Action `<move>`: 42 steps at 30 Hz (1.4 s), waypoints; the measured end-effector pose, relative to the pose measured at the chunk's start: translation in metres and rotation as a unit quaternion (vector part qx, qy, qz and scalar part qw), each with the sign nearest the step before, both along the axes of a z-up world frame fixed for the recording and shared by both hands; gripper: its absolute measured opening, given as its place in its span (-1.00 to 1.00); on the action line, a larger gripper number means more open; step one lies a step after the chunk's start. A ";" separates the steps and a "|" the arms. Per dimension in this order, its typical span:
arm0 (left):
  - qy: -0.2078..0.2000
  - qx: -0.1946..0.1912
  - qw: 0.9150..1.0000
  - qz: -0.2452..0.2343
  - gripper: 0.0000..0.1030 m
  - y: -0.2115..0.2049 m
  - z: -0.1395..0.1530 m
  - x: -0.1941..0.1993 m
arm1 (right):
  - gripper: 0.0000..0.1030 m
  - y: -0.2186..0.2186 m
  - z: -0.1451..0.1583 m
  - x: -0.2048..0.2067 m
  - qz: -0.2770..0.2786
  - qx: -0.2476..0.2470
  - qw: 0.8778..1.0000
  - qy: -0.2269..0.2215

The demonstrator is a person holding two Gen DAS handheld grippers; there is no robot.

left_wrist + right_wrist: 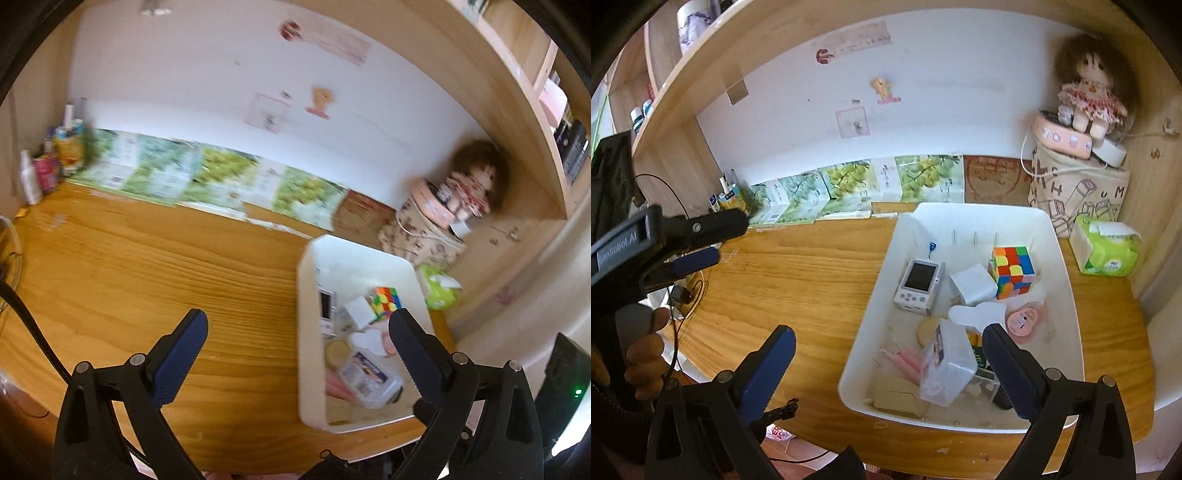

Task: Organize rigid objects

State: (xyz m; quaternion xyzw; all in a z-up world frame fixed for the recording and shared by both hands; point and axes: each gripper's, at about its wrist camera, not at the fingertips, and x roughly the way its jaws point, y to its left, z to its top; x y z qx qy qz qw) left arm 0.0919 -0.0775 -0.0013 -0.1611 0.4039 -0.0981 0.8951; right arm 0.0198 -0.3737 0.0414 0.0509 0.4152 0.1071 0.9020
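Right wrist view: white bin (1067, 280) sits right on the wooden desk (798, 288), long axis running near to far, holding a Rubik's cube (1012, 271). Both the right gripper (888, 350) and the left gripper (297, 332) are spread, empty.

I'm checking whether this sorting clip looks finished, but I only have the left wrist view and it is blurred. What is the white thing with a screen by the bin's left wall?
Observer: The right wrist view shows it sharply. It is a white handheld game console, lying screen up inside the white bin.
Operator: Something pink is hidden behind my right finger. What is it?
Observer: It is a small round pink item on the bin floor, nearer the camera than the colour cube.
Operator: Is the right gripper carrying anything?
Observer: No. The right gripper is open, with nothing between its fingers.
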 end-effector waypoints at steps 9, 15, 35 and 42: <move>-0.005 0.069 0.997 0.020 0.97 0.004 0.004 -0.046 | 0.97 0.018 0.023 -0.036 -0.022 -0.024 0.999 -0.032; -0.014 0.123 0.992 0.030 0.98 -0.006 0.002 -0.065 | 0.97 0.021 0.030 -0.061 -0.034 -0.029 0.998 -0.038; -0.062 0.153 0.986 0.023 0.98 -0.025 0.013 -0.083 | 0.99 0.011 0.026 -0.078 -0.050 -0.022 0.998 -0.042; -0.067 0.156 0.985 0.022 0.98 -0.030 0.014 -0.083 | 0.99 0.008 0.024 -0.075 -0.052 -0.023 0.998 -0.035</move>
